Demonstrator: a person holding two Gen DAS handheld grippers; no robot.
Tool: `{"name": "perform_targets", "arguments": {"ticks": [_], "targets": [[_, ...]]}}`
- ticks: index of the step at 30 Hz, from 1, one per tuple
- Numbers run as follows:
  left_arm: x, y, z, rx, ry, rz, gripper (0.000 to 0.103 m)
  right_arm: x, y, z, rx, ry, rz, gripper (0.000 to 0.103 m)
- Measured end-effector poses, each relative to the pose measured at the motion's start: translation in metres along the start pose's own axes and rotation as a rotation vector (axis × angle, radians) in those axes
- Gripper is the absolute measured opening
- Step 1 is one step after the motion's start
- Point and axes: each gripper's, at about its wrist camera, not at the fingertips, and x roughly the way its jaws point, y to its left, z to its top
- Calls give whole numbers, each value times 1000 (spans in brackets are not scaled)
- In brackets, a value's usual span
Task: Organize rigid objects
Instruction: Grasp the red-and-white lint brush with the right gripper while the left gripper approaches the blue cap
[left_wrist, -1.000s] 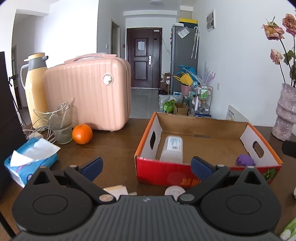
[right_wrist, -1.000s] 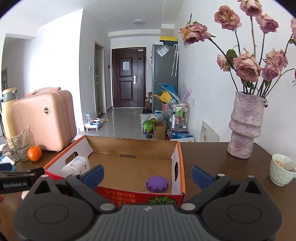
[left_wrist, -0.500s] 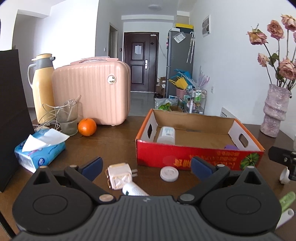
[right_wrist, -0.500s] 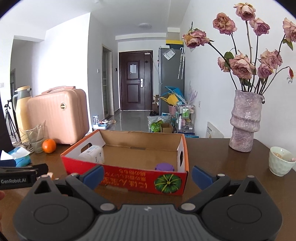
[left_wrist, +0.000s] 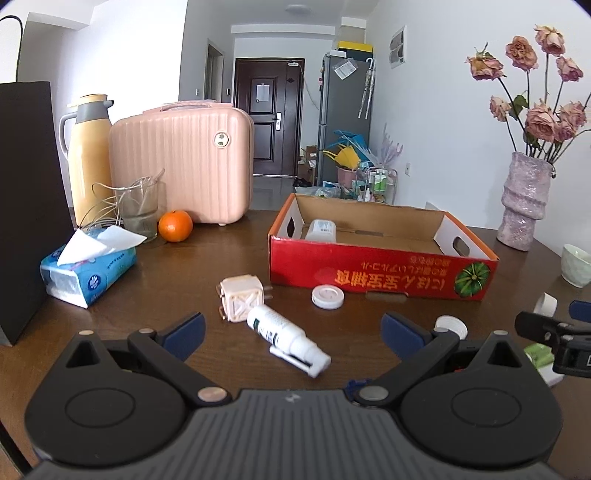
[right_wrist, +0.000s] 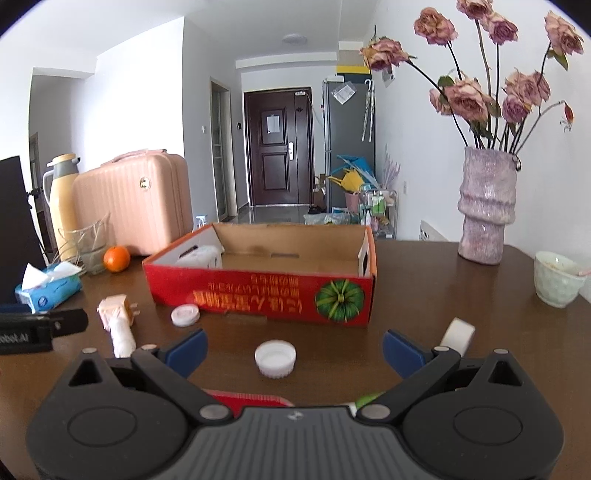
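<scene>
Left wrist view: both the left gripper (left_wrist: 291, 326) and right gripper (right_wrist: 294, 345) are held spread and empty, so the white bottle (left_wrist: 286, 338) or screw cap (right_wrist: 275, 359) is probably lined up for the red box (left_wrist: 376, 273).

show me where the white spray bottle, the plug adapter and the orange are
white spray bottle (left_wrist: 282, 334), left wrist view, on its labelled body.
plug adapter (left_wrist: 240, 301), left wrist view, on its cross-patterned face.
orange (left_wrist: 175, 226), left wrist view, on its middle.

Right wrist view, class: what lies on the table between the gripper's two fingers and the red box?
A white ribbed bottle cap, alone on bare wood before the red box.
</scene>
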Motion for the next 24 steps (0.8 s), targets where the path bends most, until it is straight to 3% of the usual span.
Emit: {"name": "perform_targets", "arguments": {"ticks": [8, 17, 24], "targets": [[-10, -1, -22, 26, 34, -44, 103, -10, 4, -24, -37, 26, 5, 101], [-9, 0, -23, 22, 45, -52, 103, -3, 11, -30, -67, 70, 11, 101], [-5, 2, -22, 11, 66, -38, 103, 11, 16, -39, -198, 159, 28, 101]]}}
